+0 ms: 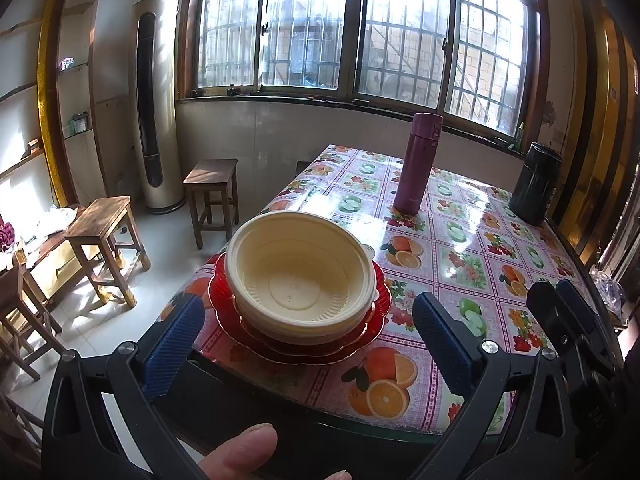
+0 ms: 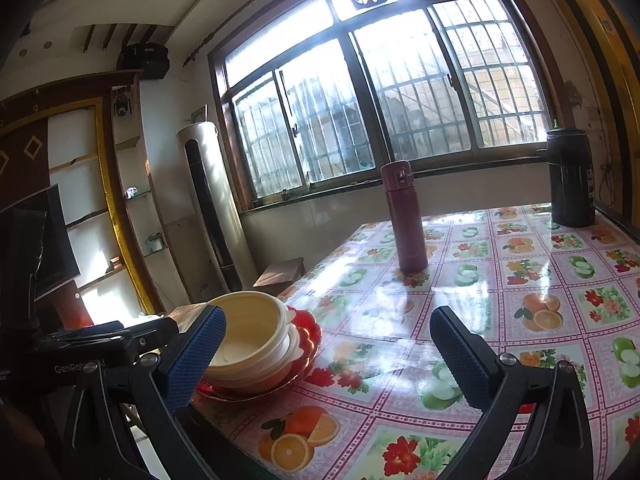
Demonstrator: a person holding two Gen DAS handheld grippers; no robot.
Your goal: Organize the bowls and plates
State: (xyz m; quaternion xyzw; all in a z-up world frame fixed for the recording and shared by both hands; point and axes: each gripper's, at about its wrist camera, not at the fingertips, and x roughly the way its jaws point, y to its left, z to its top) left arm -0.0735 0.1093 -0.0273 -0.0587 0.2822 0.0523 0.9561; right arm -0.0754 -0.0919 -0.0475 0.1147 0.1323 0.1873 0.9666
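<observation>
While both tongs gape empty, cream bowls (image 1: 298, 276) sit stacked mouth-up on red plates (image 1: 370, 320), table (image 1: 480, 280) corner.

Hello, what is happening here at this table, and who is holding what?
A person holds a gripper in each hand; both the left gripper and the right gripper are open and hold nothing. The cream bowls are stacked on the red plates near the table corner. Two flasks stand farther back.

In the right wrist view, a blue finger (image 2: 192, 354) hides the left side of the stacked bowls (image 2: 256, 344). The red plates (image 1: 372, 312) beneath are mostly covered, their number unclear. A fingertip (image 1: 240, 456) is cut off at the bottom edge.
</observation>
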